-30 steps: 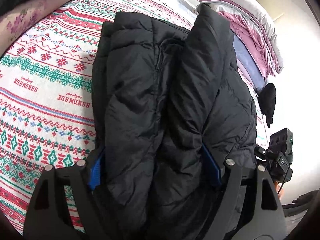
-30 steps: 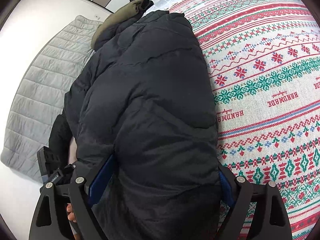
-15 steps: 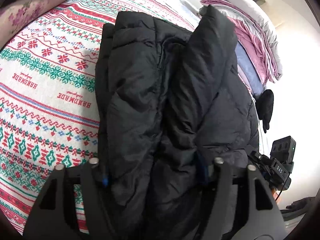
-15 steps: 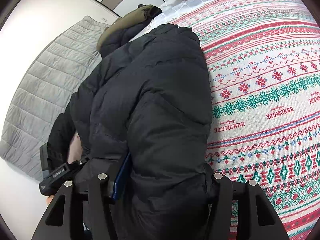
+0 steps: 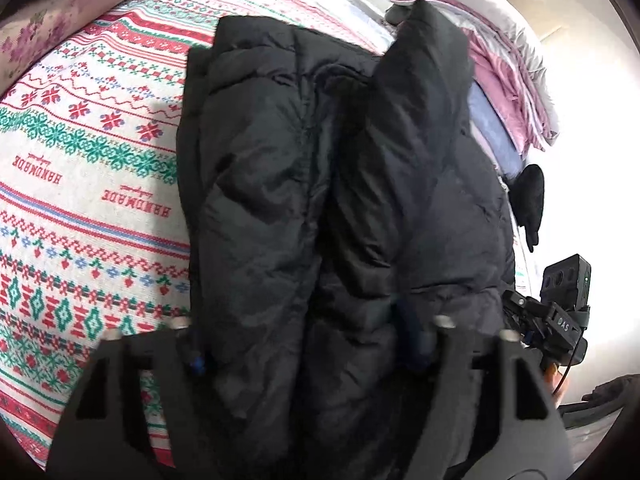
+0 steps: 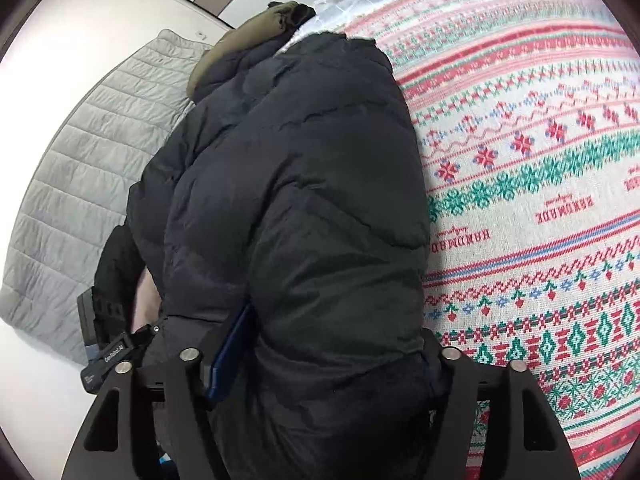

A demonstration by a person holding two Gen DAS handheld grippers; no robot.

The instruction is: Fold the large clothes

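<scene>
The bed wore a knitted-pattern bedspread (image 5: 92, 184), white with red and green snowflake bands and the word HANDMADE repeated across it. Square on that cover lay a black puffer jacket (image 5: 320, 184), bunched into thick lengthwise folds. At the far end sat a pile of folded bedding (image 5: 504, 68), pink, grey and lilac layers. The right wrist view showed an olive-green garment (image 6: 256, 36) just beyond the jacket, and a grey quilted blanket (image 6: 88, 152) lay beside the bed.
</scene>
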